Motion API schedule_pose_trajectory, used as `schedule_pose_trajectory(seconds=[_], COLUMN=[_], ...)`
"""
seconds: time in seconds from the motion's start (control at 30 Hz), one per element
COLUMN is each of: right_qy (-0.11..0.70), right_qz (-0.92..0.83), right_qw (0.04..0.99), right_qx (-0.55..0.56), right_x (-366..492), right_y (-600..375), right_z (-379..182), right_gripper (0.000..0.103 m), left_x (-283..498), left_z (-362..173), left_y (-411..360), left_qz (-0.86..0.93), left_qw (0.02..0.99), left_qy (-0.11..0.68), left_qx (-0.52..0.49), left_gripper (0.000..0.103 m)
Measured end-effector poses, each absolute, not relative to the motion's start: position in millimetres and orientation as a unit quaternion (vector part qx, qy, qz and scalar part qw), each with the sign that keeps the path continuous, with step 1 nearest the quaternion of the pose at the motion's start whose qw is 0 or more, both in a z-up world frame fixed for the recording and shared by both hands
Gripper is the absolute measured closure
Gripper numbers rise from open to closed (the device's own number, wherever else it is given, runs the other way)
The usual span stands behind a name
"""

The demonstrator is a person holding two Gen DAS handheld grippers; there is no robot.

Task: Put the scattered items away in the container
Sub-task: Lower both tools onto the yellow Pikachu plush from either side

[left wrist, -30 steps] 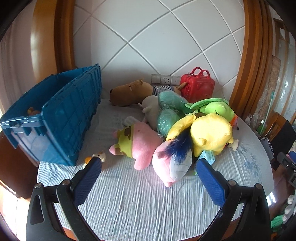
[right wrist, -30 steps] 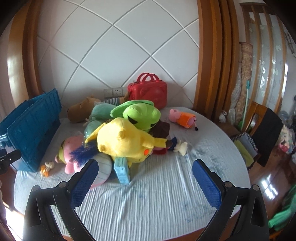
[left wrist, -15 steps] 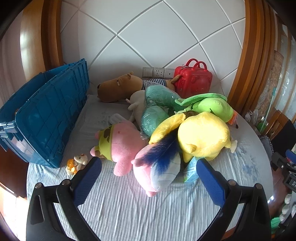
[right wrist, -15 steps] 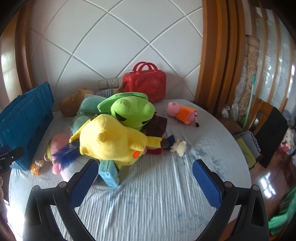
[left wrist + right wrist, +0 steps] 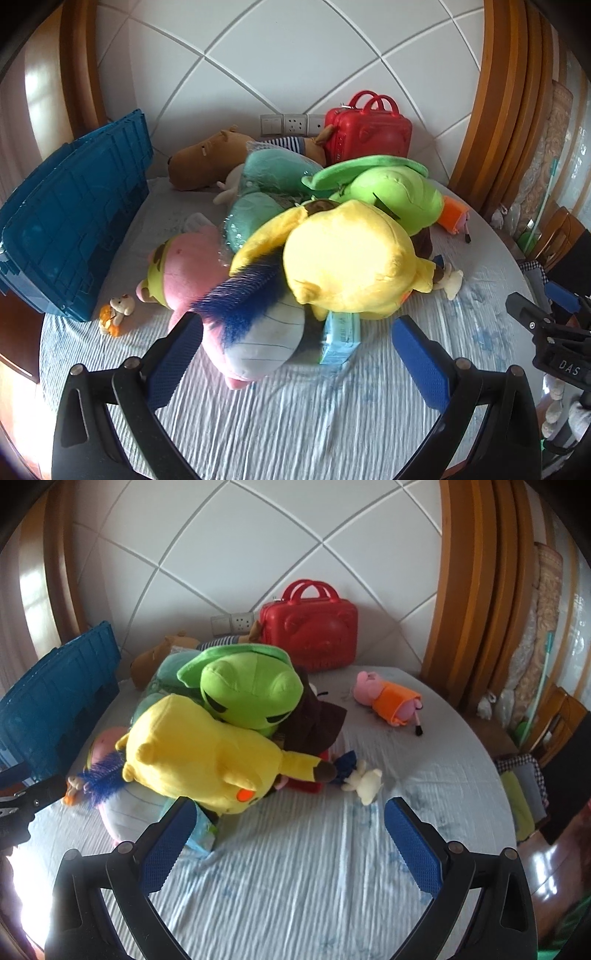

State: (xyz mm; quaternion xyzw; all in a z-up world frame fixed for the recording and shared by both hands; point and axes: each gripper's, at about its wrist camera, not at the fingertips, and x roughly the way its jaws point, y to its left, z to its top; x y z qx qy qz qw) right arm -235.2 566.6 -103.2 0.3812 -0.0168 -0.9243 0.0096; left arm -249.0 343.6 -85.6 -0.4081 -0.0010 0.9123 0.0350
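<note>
Both tools are held wide open and empty: the left gripper [image 5: 297, 349] near the yellow plush [image 5: 351, 258], the right gripper [image 5: 288, 830] over the striped cloth [image 5: 314, 867]. The plush pile is heaped mid-table, the blue crate [image 5: 70, 229] at far left, a red case [image 5: 308, 635] behind.

Bare striped cloth on the table [image 5: 295, 886] lies open from 3 to 6 o'clock of the toy heap. The yellow plush [image 5: 199, 760] and green frog [image 5: 251, 690] block 12 o'clock; the blue crate [image 5: 70, 229] walls 9 o'clock, the red case [image 5: 310, 631] behind.
</note>
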Motion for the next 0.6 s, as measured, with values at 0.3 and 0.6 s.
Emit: schedule_pose_trajectory(seconds=[0.3, 0.6], right_qy=[-0.020, -0.027], right_qz=[-0.912, -0.899], right_qw=[-0.008, 0.018], right_qx=[0.409, 0.436], right_x=[-259.3, -289.8], right_y=[581.0, 600.5], right_z=[-122.3, -148.1], right_gripper=[0.000, 0.000], left_x=[-293.8, -333.5], left_z=[-105.6, -130.8], left_y=[376.2, 397.8], left_qz=[0.902, 0.893], left_qw=[0.081, 0.047], left_qy=[0.012, 0.011], left_qx=[-0.425, -0.448], left_gripper=[0.000, 0.000])
